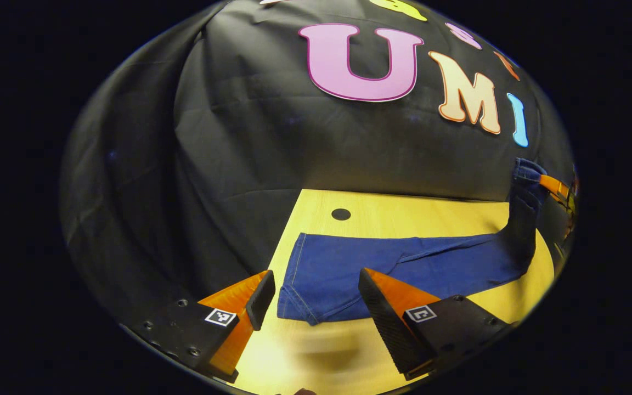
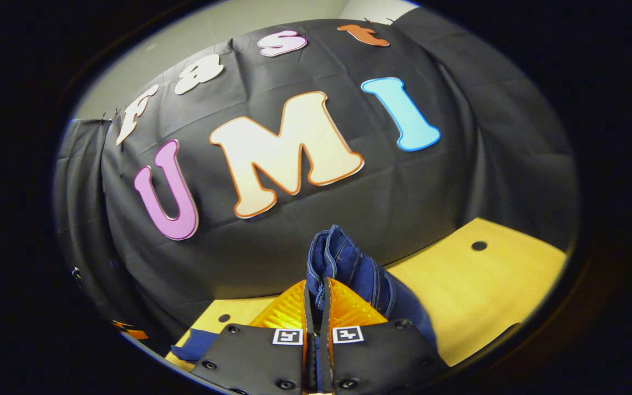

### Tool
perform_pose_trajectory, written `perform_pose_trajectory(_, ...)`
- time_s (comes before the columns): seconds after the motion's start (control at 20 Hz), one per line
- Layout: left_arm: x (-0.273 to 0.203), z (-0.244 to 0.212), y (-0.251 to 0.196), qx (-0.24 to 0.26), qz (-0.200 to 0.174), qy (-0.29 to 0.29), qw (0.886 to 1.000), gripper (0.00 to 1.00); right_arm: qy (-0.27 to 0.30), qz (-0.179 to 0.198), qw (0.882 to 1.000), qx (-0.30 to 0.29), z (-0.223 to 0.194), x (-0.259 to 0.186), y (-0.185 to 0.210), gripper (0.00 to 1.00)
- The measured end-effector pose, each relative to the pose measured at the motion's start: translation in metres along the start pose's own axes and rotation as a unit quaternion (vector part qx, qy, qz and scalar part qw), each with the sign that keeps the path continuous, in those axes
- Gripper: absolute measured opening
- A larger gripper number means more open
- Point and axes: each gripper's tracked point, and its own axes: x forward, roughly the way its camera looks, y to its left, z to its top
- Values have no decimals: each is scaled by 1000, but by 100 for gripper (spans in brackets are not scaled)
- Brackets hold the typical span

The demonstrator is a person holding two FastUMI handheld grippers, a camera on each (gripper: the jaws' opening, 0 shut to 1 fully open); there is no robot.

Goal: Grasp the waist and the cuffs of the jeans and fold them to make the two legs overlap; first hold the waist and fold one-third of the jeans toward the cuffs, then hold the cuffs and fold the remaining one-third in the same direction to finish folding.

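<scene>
In the left gripper view, the left gripper [image 1: 316, 302] hangs spread wide above the near end of the jeans [image 1: 404, 263], which lie flat across the yellow table [image 1: 420, 211]; at the right edge their far end is lifted.

In the right gripper view, the right gripper [image 2: 316, 291] pinches a bunched denim end at lower centre.

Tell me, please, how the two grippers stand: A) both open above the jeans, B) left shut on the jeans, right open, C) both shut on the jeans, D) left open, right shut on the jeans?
D: the left gripper hangs open over the flat jeans, while the right gripper pinches a lifted end.
</scene>
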Motion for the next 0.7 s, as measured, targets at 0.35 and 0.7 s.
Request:
perform_pose_trajectory(0.35, 11, -27, 26, -9, -8, 25, 1000, 96, 85, 78, 990, 76, -25, 32, -26, 5)
perform_pose_trajectory(0.7, 35, -54, 36, -35, -18, 59, 997, 96, 183, 66, 978, 76, -40, 54, -6, 6)
